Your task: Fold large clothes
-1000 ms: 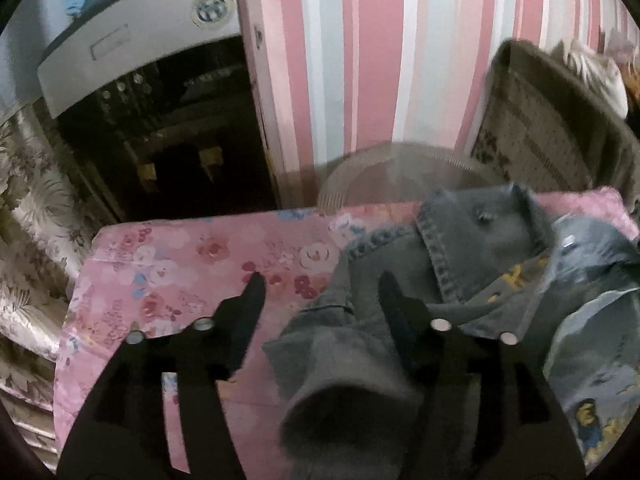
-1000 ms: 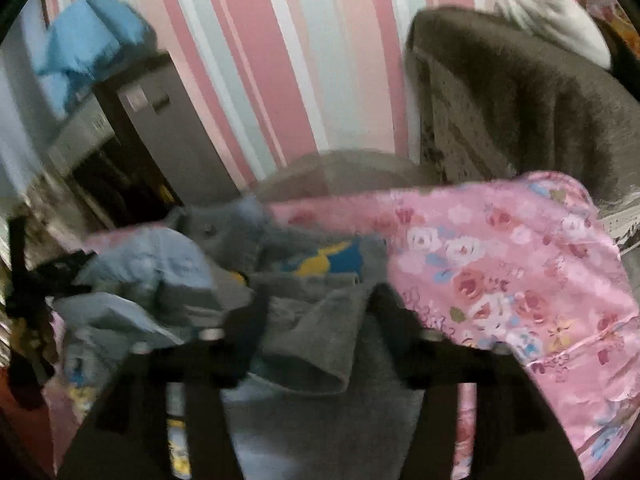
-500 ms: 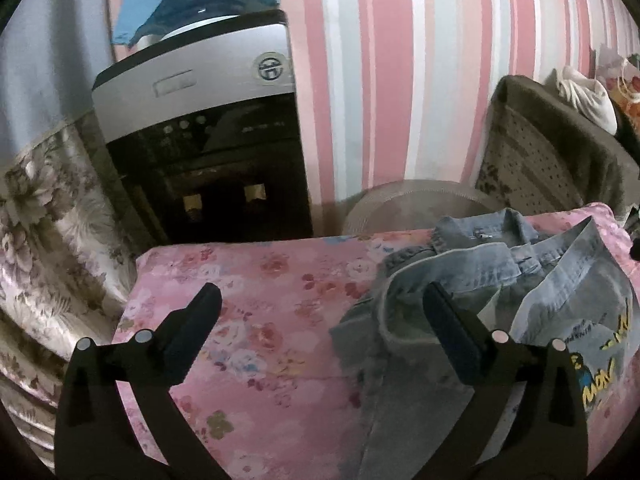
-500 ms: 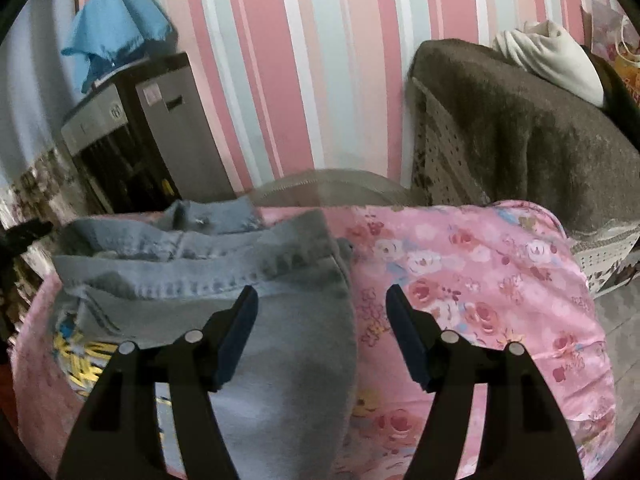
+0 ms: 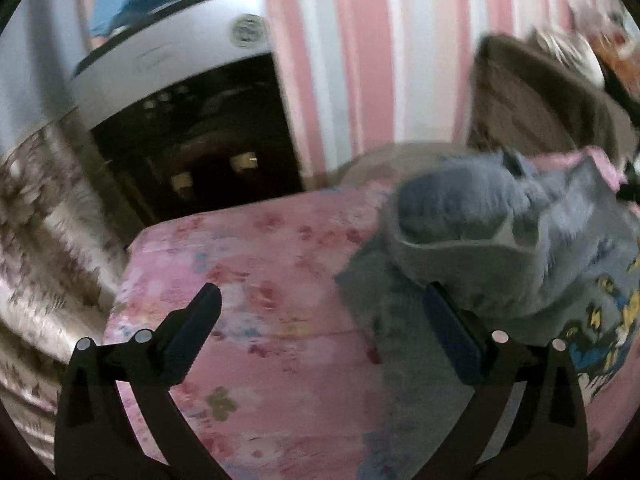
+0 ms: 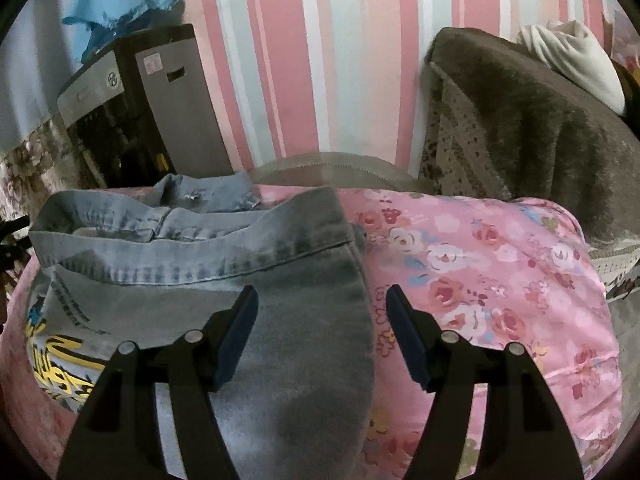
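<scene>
A light-blue denim jacket (image 6: 192, 256) with a yellow cartoon print lies on a pink floral cover (image 6: 500, 280), with a sleeve folded across it. My right gripper (image 6: 322, 312) hovers open over the jacket's right edge; cloth lies below the gap, and the pads do not touch it. In the blurred left wrist view the jacket (image 5: 500, 240) is bunched at the right. My left gripper (image 5: 320, 312) stands wide open above the bare pink cover (image 5: 260, 272). Its right finger (image 5: 448, 328) hangs over the jacket's left edge, and nothing is held.
A silver and black water dispenser (image 5: 180, 120) with a blue cloth (image 6: 120, 4) on top stands against the striped wall at the back left. A brown furry throw (image 6: 540, 120) covers furniture at the back right. A floral curtain (image 5: 48, 260) hangs on the left.
Both grippers have let go of the denim they held a second ago. The left jaws spread wide and drew off to the left. The jacket now lies flatter.
</scene>
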A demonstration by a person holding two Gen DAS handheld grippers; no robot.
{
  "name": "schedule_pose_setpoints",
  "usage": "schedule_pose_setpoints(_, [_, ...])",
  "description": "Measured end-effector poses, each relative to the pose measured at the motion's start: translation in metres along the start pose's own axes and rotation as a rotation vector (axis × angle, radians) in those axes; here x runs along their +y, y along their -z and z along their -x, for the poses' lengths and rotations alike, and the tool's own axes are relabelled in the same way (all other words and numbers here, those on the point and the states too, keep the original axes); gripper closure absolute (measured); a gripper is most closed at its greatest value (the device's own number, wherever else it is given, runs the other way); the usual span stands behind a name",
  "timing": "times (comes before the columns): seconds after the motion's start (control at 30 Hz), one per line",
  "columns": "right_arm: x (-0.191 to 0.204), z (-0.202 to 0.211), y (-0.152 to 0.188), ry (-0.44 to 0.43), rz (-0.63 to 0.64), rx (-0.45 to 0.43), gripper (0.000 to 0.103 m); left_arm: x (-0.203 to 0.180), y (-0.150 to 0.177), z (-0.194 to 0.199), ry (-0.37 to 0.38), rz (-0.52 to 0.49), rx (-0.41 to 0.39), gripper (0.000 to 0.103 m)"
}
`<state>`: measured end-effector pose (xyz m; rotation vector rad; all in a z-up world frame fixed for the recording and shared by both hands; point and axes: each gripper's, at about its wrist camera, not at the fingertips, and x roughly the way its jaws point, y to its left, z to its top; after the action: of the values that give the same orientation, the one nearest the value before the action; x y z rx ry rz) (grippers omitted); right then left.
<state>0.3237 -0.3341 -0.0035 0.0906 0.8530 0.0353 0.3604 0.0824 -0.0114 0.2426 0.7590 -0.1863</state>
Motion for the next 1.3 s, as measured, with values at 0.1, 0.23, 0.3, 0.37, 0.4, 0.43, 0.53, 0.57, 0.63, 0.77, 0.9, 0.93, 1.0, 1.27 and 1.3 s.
schedule_pose_setpoints(0.1, [0.002,-0.010,-0.004,-0.008,0.008,0.011,0.036,-0.022,-0.006,-0.020,0.011,-0.061,0.024,0.003])
schedule_pose_setpoints(0.23, [0.007,-0.028,-0.012,0.002,0.067,0.036,0.036,-0.030,-0.028,-0.048,0.044,-0.060,0.051,0.003])
schedule_pose_setpoints(0.3, [0.012,-0.037,-0.016,0.005,0.101,0.047,0.036,-0.024,-0.037,-0.063,0.083,-0.003,0.086,0.003])
schedule_pose_setpoints(0.37, [0.019,-0.041,-0.017,0.025,0.151,0.053,0.037,-0.021,-0.043,-0.075,0.127,0.028,0.123,0.013])
schedule_pose_setpoints(0.4, [0.021,-0.043,-0.017,0.030,0.170,0.056,0.042,-0.022,-0.043,-0.079,0.156,0.028,0.141,0.018])
schedule_pose_setpoints(0.43, [0.024,-0.044,-0.016,0.032,0.190,0.057,0.056,-0.024,-0.043,-0.084,0.188,0.027,0.163,0.029])
schedule_pose_setpoints(0.53, [0.030,-0.036,-0.015,0.066,0.224,0.011,0.087,-0.035,-0.038,-0.086,0.242,0.016,0.178,0.061])
schedule_pose_setpoints(0.57, [0.033,-0.028,-0.015,0.066,0.229,-0.028,0.089,-0.041,-0.037,-0.083,0.212,-0.006,0.164,0.064])
schedule_pose_setpoints(0.63, [0.034,-0.009,-0.017,0.059,0.213,-0.116,0.097,-0.050,-0.035,-0.077,0.190,-0.034,0.138,0.076])
schedule_pose_setpoints(0.77, [0.021,0.037,-0.027,0.049,0.128,-0.316,0.098,-0.047,-0.033,-0.046,0.104,-0.003,-0.008,0.089])
schedule_pose_setpoints(0.9, [0.005,0.016,-0.035,0.060,0.090,-0.243,0.098,-0.023,-0.039,-0.038,0.069,0.069,-0.075,0.087])
schedule_pose_setpoints(0.93, [0.004,0.007,-0.036,0.067,0.095,-0.215,0.098,-0.017,-0.041,-0.048,0.073,0.082,-0.054,0.086])
schedule_pose_setpoints(1.0, [0.004,-0.027,-0.033,0.094,0.111,-0.097,0.098,-0.016,-0.044,-0.069,0.077,0.075,0.002,0.085])
schedule_pose_setpoints(1.27, [0.003,-0.049,-0.032,0.145,0.134,-0.005,0.085,-0.019,-0.041,-0.090,-0.024,0.020,0.080,0.055])
schedule_pose_setpoints(1.3, [0.003,-0.039,-0.031,0.137,0.134,-0.015,0.076,-0.016,-0.041,-0.082,-0.022,0.023,0.072,0.054])
